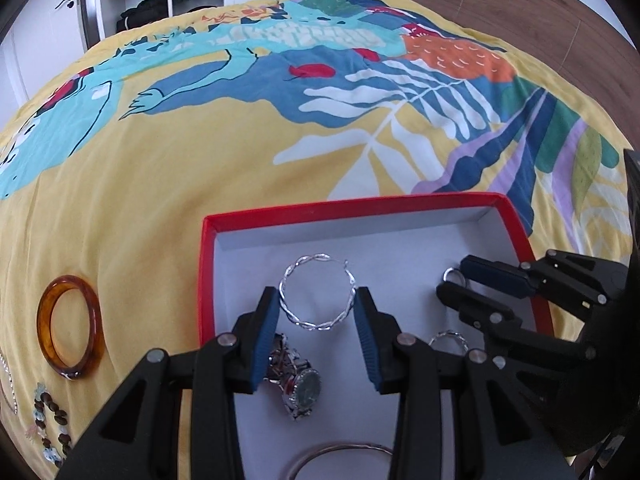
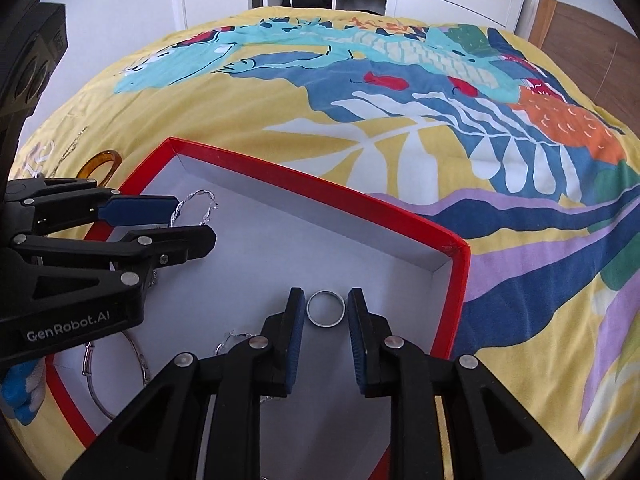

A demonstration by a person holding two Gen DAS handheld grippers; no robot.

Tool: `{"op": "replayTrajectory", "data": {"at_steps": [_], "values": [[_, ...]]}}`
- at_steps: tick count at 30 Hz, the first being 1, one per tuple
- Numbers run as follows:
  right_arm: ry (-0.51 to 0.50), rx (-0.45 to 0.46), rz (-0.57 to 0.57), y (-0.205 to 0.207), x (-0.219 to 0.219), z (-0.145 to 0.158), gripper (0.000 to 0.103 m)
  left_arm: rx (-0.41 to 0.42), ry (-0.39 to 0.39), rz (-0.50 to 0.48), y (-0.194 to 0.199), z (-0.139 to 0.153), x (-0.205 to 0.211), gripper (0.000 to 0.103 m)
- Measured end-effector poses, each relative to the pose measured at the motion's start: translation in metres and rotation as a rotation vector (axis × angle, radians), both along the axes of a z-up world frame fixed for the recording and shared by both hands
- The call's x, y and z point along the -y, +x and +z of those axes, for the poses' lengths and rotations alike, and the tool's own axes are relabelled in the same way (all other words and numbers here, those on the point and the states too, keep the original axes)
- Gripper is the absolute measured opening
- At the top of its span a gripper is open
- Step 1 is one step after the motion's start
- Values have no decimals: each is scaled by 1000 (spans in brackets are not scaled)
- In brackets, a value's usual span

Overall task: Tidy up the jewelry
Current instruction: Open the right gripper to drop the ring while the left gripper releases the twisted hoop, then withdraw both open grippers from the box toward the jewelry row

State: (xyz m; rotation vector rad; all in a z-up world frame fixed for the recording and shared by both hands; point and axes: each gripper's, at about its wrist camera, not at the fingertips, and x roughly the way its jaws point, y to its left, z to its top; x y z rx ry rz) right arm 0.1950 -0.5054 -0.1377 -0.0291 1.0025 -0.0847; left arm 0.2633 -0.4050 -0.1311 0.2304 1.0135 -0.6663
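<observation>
Nearest us in the red box, by its near edge, lies a thin silver bangle, stiff and light, best taken across its wire. Just beyond it the watch is the heaviest piece, with a lumpy, jointed band that will flop, so we would take it by the case. Our left gripper hangs over the box floor with jaws spread and nothing pressed between them; the twisted hoop earring lies flat between and beyond the tips, springy, thin and easily bent, so we would pinch it across the wire. Toward the right wall, our right gripper has its jaws parted, and the plain ring sits on the floor between the tips, seemingly untouched; it is hard, smooth and apt to skid. Outside, on the bed's yellow cover, beside the box's left wall, lie the amber bangle and a beaded bracelet.
</observation>
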Motion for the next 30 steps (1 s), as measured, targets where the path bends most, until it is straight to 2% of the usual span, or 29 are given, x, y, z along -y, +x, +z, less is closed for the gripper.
{"op": "replayTrajectory", "data": {"at_steps": [3,8,19,30], "values": [[-21,5,5,-1,-3,2,36,2,-5,7,0,2,-2,37],[-34,50,-26,-8,0,15,45,3,-36,13,-1,14,-9,37],[-33,121,-104,-48,-7,62,46,85,-47,5,-40,69,-37,37],[31,191,-131,-102,-59,111,46,202,1,77,-95,131,-116,40]]}}
